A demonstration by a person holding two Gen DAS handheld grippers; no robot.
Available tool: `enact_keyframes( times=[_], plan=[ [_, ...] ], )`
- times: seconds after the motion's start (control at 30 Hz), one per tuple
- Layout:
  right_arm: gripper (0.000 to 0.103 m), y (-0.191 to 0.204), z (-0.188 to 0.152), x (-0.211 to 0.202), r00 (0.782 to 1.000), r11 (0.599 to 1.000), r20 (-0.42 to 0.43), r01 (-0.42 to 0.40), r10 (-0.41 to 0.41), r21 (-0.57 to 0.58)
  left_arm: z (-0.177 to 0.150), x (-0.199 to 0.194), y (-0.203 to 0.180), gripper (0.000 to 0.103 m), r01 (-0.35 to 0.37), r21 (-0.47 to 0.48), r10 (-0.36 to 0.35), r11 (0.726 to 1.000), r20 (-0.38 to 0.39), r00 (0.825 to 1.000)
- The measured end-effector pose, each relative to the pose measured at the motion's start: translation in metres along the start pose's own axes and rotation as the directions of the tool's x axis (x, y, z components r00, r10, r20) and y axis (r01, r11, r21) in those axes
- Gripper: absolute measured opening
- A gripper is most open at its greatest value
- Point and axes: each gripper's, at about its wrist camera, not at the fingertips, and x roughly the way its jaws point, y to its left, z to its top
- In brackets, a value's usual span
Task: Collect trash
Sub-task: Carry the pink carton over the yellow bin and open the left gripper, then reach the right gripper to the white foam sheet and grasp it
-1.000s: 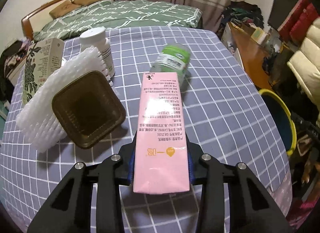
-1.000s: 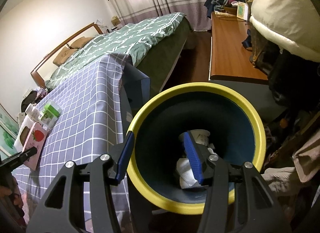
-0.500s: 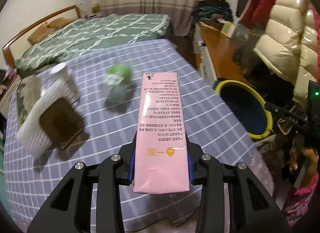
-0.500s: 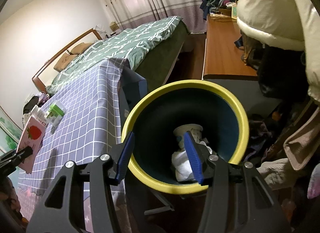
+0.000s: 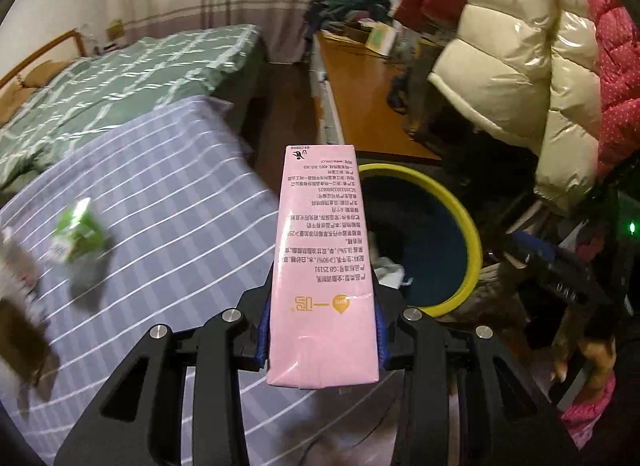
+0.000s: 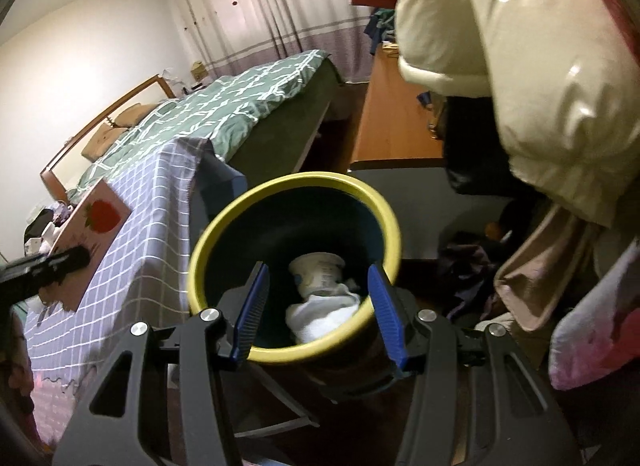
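My left gripper (image 5: 322,330) is shut on a pink milk carton (image 5: 322,258), held in the air over the table's right edge and pointing toward the yellow-rimmed dark bin (image 5: 468,225). In the right wrist view the carton (image 6: 94,221) shows its strawberry side at the left, above the table. My right gripper (image 6: 320,306) is open and empty, with its blue pads either side of the bin's near rim (image 6: 320,346). A white cup (image 6: 318,272) and crumpled white paper (image 6: 324,316) lie inside the bin.
The table has a purple checked cloth (image 5: 168,201). On it lie a green-labelled bottle (image 5: 78,236) and, blurred at the left edge, a white bottle (image 5: 16,262) and a brown tray (image 5: 20,330). A bed (image 6: 224,113), a wooden desk (image 6: 396,113) and hanging puffy jackets (image 6: 520,65) surround the bin.
My left gripper has swung right with the carton, from over the table to near the bin. My right gripper has drawn back and opened wider around the bin's near rim.
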Motion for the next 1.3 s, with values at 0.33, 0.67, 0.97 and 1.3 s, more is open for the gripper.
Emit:
enact_keyframes(
  times=[0.33, 0.67, 0.97, 1.3],
  plan=[
    [0.050, -0.012, -0.004, -0.002, 1.000, 1.000, -0.007, 0.023, -0.023, 0.021, 0.051, 0.075, -0.048, 0.038, 0.116, 0.048, -0.113, 0.992, -0.068, 0.991],
    [0.050, -0.007, -0.004, -0.004, 0.999, 0.999, -0.014, 0.032, -0.032, 0.013, 0.061, 0.084, -0.057, 0.085, 0.121, 0.053, -0.121, 0.991, 0.001, 0.993],
    [0.050, 0.010, -0.006, -0.002, 0.999, 0.999, -0.025, 0.027, -0.027, -0.022, 0.028, -0.008, 0.005, 0.090, 0.105, -0.045, -0.099, 0.993, 0.114, 0.989],
    [0.051, 0.076, -0.006, 0.007, 0.997, 0.990, -0.056, -0.055, 0.048, -0.132, -0.069, -0.143, 0.104, 0.094, -0.057, -0.236, 0.118, 0.970, 0.254, 0.960]
  ],
)
